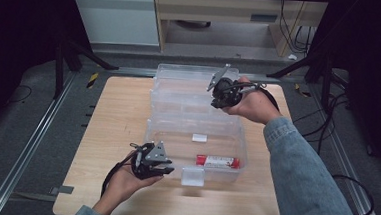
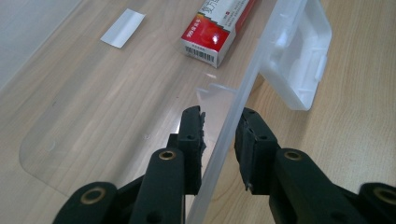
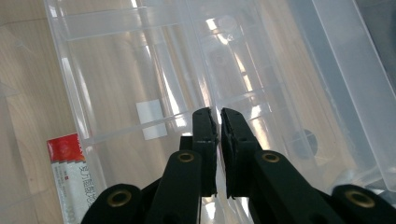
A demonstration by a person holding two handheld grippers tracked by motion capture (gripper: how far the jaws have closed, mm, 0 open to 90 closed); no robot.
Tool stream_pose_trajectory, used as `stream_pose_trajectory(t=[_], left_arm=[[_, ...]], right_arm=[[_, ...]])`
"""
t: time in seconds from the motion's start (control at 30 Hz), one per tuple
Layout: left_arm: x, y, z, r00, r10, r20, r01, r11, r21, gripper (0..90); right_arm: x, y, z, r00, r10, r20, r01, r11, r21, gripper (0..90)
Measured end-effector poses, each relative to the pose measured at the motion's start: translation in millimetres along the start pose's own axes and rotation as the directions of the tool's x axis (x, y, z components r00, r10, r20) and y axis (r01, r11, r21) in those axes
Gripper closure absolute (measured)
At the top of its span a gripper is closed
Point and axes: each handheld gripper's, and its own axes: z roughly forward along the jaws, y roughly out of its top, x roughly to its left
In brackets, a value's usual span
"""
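left fingers (image 2: 219, 128) pinching clear box (image 2: 233, 126) wall, lid (image 3: 233, 70) clamped in right fingers (image 3: 218, 122)

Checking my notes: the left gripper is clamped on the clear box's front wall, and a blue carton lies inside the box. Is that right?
Not quite. The carton is red and white, not blue, as the left gripper view shows. The rest holds: the left gripper is clamped on the clear box's front wall, with the carton inside.

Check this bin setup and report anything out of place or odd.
Nothing spilled or damaged. The clear bin sits square on the table, a red-and-white box flat inside. The left gripper clamps its near wall.
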Motion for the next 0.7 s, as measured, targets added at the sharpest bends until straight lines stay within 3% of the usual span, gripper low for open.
stream_pose_trajectory(t=[0.27,0.37,0.7], left_arm=[[5.6,3.8,3.1,1.0000,0.000,0.001,0.000,1.0000,0.000,72.4],[5.5,3.5,3.2,1.0000,-0.001,-0.001,0.000,1.0000,-0.003,72.3],[5.1,3.4,3.0,1.0000,0.002,-0.004,-0.002,1.0000,0.000,72.0]], right_arm=[[-9.4,1.8,4.8,0.9995,0.028,-0.014,-0.029,0.999,-0.016,84.5],[-10.3,2.1,4.5,0.9996,0.017,-0.021,-0.018,1.000,-0.015,84.8],[1.3,2.2,-4.1,0.9999,-0.010,-0.004,0.010,1.000,-0.014,85.4]])
